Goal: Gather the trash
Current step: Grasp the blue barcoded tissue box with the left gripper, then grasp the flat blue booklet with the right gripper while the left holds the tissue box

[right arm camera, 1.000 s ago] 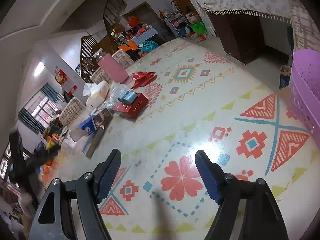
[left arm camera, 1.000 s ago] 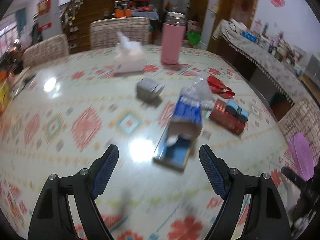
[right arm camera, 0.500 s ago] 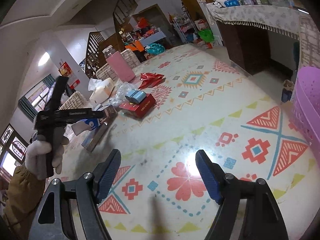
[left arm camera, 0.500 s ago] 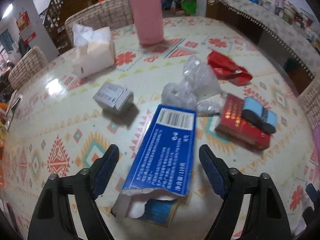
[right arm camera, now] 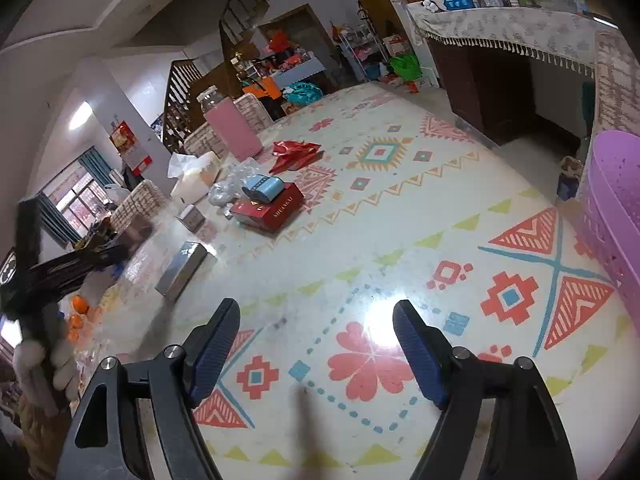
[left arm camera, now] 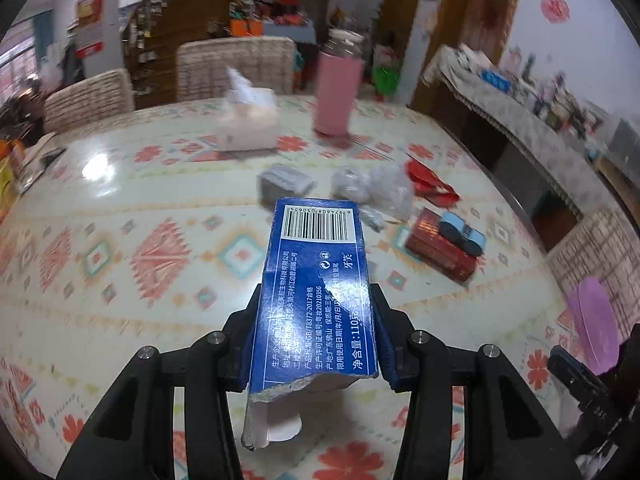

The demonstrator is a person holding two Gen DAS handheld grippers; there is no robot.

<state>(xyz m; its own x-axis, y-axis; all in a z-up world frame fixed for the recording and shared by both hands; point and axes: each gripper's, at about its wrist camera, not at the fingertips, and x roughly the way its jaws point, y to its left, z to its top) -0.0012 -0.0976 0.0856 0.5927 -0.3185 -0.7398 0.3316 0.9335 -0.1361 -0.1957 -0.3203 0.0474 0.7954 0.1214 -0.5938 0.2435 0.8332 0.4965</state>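
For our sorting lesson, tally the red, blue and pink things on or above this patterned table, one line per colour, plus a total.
Red: 2, the flat red box and the crumpled red wrapper.
Blue: 2, the torn dark-blue cardboard carton clamped in the left gripper, and the small light-blue case.
Pink: 1, the tall pink bottle.
Total: 5.

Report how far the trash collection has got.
Done: nothing visibly binned yet; whether the purple basket holds anything cannot be seen. In hand: the left tool is clamped on the torn blue carton, lifted off the table. The right tool is open and empty. Left: crumpled clear plastic, red wrapper, small grey box.
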